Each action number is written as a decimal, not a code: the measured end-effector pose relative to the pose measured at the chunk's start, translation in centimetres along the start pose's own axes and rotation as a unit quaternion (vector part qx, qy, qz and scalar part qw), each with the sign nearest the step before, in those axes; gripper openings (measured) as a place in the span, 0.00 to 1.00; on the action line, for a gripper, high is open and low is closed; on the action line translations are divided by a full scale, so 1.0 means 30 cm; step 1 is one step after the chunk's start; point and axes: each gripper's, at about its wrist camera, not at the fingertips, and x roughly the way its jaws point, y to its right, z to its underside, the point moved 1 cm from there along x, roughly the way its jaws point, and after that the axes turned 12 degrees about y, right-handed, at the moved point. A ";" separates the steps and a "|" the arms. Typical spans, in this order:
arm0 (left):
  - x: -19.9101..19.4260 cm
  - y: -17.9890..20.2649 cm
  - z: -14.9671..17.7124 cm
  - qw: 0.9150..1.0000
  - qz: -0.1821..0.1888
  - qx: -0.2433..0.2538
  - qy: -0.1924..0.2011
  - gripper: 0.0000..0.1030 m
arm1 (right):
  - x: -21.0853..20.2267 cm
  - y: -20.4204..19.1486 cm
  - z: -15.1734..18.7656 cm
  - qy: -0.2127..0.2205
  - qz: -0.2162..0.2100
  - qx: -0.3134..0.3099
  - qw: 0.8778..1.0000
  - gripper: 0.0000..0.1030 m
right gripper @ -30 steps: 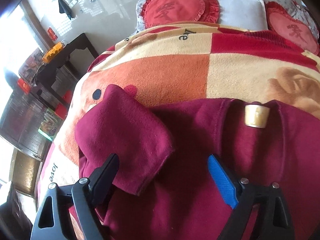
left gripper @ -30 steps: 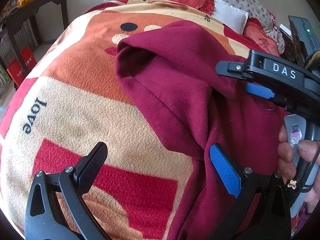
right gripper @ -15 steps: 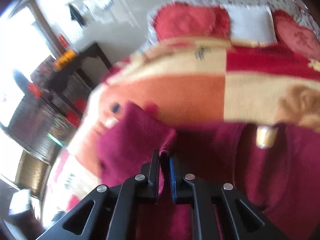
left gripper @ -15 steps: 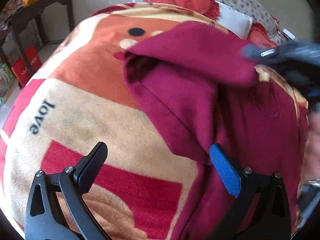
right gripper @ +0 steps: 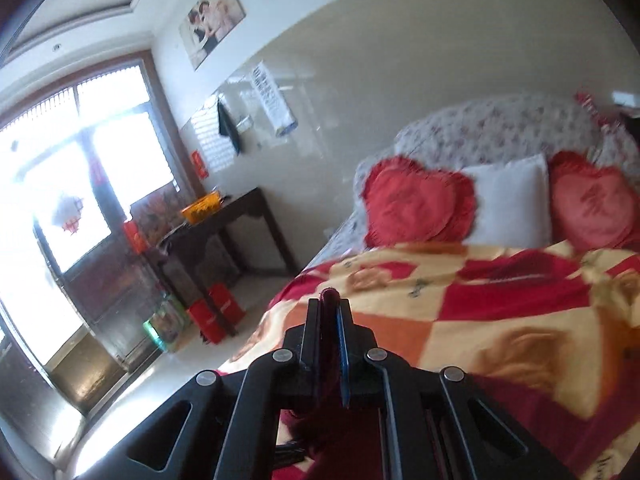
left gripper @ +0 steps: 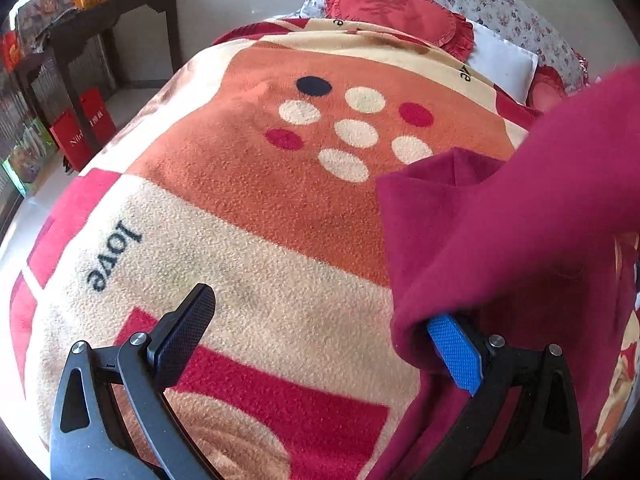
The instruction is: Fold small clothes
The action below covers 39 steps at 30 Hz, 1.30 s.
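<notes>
Fabric of the maroon garment [left gripper: 520,240] blurs at the right of the left wrist view, hiding the blanket [left gripper: 280,208] beneath; its far end is cut off. The left gripper [left gripper: 320,340] points down at the bed, fingers spread wide, cloth draped on the blue pad. The right gripper [right gripper: 330,320], near level, has fingers clamped on a garment fold.
</notes>
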 end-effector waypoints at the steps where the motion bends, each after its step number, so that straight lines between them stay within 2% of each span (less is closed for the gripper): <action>1: -0.012 0.001 0.004 1.000 0.000 0.004 0.003 0.99 | -0.029 0.031 0.002 -0.003 0.016 -0.005 1.000 0.06; 4: -0.052 0.008 0.026 1.000 0.006 0.013 0.008 0.99 | -0.089 0.173 0.074 -0.037 0.093 -0.012 0.995 0.06; 7: -0.069 0.016 0.056 1.000 0.015 0.023 0.000 1.00 | -0.093 0.325 0.197 -0.089 0.175 -0.018 0.980 0.06; 10: -0.085 0.017 0.087 0.999 0.019 0.028 -0.012 0.99 | -0.099 0.488 0.345 -0.152 0.255 -0.015 0.955 0.06; 11: -0.091 0.015 0.094 0.999 0.020 0.030 -0.012 0.99 | -0.106 0.538 0.385 -0.173 0.287 -0.017 0.942 0.06; 14: -0.117 -0.002 0.130 0.999 0.038 0.034 -0.019 0.99 | -0.104 0.644 0.471 -0.242 0.339 -0.020 0.909 0.06; 15: -0.128 -0.009 0.142 0.998 0.048 0.034 -0.021 0.99 | -0.094 0.659 0.480 -0.251 0.353 -0.025 0.901 0.06; 16: -0.141 -0.017 0.159 0.998 0.055 0.037 -0.022 0.99 | -0.088 0.648 0.479 -0.244 0.349 -0.025 0.904 0.06; 17: -0.148 -0.022 0.172 0.997 0.060 0.040 -0.025 0.99 | -0.073 0.601 0.457 -0.219 0.311 -0.017 0.925 0.07; 18: -0.155 -0.027 0.187 0.997 0.066 0.043 -0.028 0.99 | -0.056 0.572 0.450 -0.209 0.283 -0.010 0.936 0.19; 19: -0.157 -0.031 0.199 0.996 0.071 0.045 -0.034 0.99 | -0.009 0.505 0.439 -0.203 0.230 0.000 0.952 0.49; 21: -0.152 -0.034 0.216 0.995 0.077 0.042 -0.046 0.99 | 0.090 0.381 0.437 -0.201 0.140 0.015 0.970 0.73; 23: -0.149 -0.032 0.229 0.994 0.087 0.034 -0.051 0.99 | 0.215 0.238 0.456 -0.217 0.072 0.007 0.973 0.73; 26: -0.146 -0.027 0.252 0.994 0.091 0.033 -0.058 0.99 | 0.395 0.026 0.507 -0.254 0.019 -0.025 0.967 0.73; 28: -0.138 -0.018 0.267 0.993 0.094 0.038 -0.064 0.99 | 0.504 -0.100 0.546 -0.270 -0.003 -0.070 0.960 0.73; 31: -0.135 -0.005 0.280 0.993 0.092 0.045 -0.057 0.99 | 0.674 -0.234 0.646 -0.309 0.009 -0.159 0.938 0.73; 33: -0.131 0.004 0.285 0.993 0.095 0.048 -0.054 0.99 | 0.776 -0.255 0.737 -0.353 0.030 -0.198 0.914 0.73; 34: -0.127 0.009 0.286 0.993 0.097 0.051 -0.054 0.99 | 0.822 -0.232 0.794 -0.384 0.046 -0.211 0.898 0.69; 35: -0.125 0.013 0.286 0.992 0.100 0.052 -0.053 0.97 | 0.850 -0.212 0.841 -0.410 0.061 -0.218 0.884 0.60; 36: -0.124 0.015 0.285 0.992 0.106 0.053 -0.051 0.95 | 0.853 -0.193 0.856 -0.409 0.066 -0.217 0.884 0.43; 37: -0.123 0.017 0.283 0.991 0.114 0.054 -0.049 0.90 | 0.841 -0.179 0.844 -0.396 0.056 -0.202 0.894 0.42; 39: -0.125 0.014 0.276 0.989 0.131 0.054 -0.048 0.77 | 0.815 -0.159 0.805 -0.388 0.038 -0.168 0.905 0.11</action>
